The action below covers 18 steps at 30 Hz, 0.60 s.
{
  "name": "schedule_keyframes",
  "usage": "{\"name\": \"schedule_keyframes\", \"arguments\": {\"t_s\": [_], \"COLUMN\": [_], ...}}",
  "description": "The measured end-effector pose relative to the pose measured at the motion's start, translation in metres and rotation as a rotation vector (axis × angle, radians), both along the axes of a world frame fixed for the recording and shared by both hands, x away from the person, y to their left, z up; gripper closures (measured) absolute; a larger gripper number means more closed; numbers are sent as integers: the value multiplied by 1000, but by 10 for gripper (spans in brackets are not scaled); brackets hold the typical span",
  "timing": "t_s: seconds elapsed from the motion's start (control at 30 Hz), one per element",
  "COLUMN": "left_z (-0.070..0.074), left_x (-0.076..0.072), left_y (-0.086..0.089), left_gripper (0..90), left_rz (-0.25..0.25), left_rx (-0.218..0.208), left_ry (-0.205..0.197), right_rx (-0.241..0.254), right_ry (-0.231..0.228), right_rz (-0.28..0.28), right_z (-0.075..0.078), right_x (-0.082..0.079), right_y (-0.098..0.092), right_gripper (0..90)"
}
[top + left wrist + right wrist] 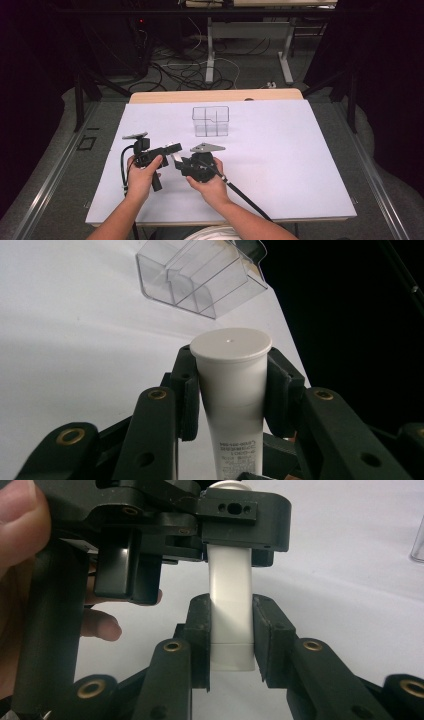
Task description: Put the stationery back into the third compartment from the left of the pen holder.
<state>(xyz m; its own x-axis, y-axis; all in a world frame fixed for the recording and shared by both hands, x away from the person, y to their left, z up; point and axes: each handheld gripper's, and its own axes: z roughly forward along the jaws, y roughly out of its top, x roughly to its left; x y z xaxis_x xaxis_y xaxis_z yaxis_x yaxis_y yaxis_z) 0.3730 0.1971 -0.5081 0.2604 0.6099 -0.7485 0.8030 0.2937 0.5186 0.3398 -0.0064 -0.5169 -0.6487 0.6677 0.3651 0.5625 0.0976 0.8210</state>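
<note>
A white plastic tube [176,158] with a flat round cap hangs above the white table cover [280,165], held between both grippers. My left gripper [171,149] is shut on it near the cap [231,344], with a pad pressing on each side. In the left gripper view the cap end faces the camera at that gripper [231,382]. My right gripper [181,164] is shut on the tube's flat crimped end [231,655]. In the right gripper view, the left gripper's black body [235,510] clamps the tube just above my right gripper [231,635].
A clear plastic organiser box [210,121] with inner dividers stands on the cover beyond the grippers; it also shows tilted in the left gripper view [200,275]. Bare wooden table edge [215,95] runs behind it. A hand [20,525] grips the left tool.
</note>
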Motion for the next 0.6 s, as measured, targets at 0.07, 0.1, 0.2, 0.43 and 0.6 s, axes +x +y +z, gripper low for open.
{"name": "schedule_keyframes", "arguments": {"t_s": [0.07,0.1,0.2,0.43,0.6], "left_z": [0,0,-1,-1,-1], "left_x": [0,0,1,0,0], "left_y": [1,0,0,0,-2], "left_gripper": [650,650,651,655,660], "left_rz": [-14,0,1,-2,9], "left_rx": [3,-1,4,24,44], "left_ry": [10,6,12,17,-4], "right_rx": [0,-1,-8,-14,-47], "right_ry": [-1,1,4,16,43], "right_rz": [1,1,5,8,12], "right_z": [0,-1,-1,-3,-2], "right_x": [0,0,0,2,4], "right_y": [0,0,0,1,-1], "right_gripper": [711,711,711,708,655]}}
